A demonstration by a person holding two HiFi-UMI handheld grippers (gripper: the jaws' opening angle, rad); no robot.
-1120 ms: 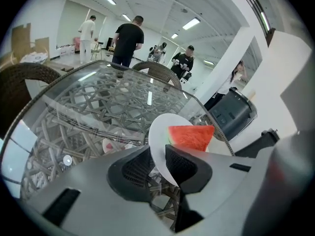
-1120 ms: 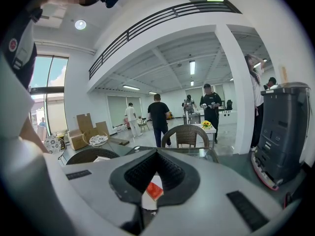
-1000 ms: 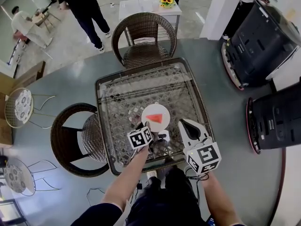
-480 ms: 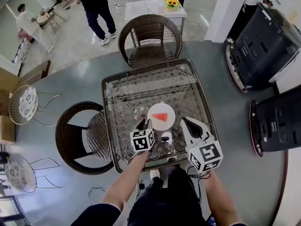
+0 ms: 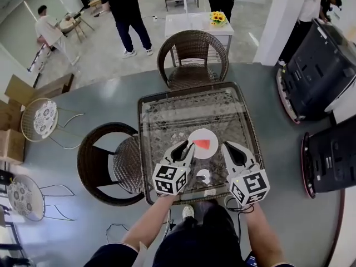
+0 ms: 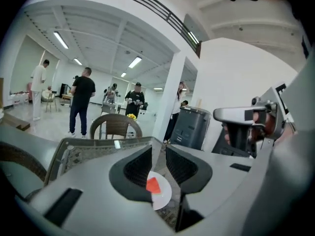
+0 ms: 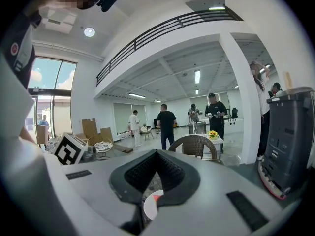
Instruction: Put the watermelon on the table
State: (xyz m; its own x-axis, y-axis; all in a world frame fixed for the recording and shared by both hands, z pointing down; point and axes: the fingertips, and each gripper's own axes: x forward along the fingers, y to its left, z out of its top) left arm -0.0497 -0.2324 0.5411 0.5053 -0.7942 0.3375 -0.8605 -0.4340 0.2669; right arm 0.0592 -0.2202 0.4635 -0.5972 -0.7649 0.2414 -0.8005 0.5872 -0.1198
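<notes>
Lying crosswise on plate (image 5: 203, 154), watermelon slice (image 5: 202, 144), tip leftward.

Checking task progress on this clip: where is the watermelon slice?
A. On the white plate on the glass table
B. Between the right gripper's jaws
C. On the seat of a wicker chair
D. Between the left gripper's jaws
A: the head view shows the watermelon slice lying on the white plate on the glass table, held by neither the left gripper nor the right gripper.
</notes>
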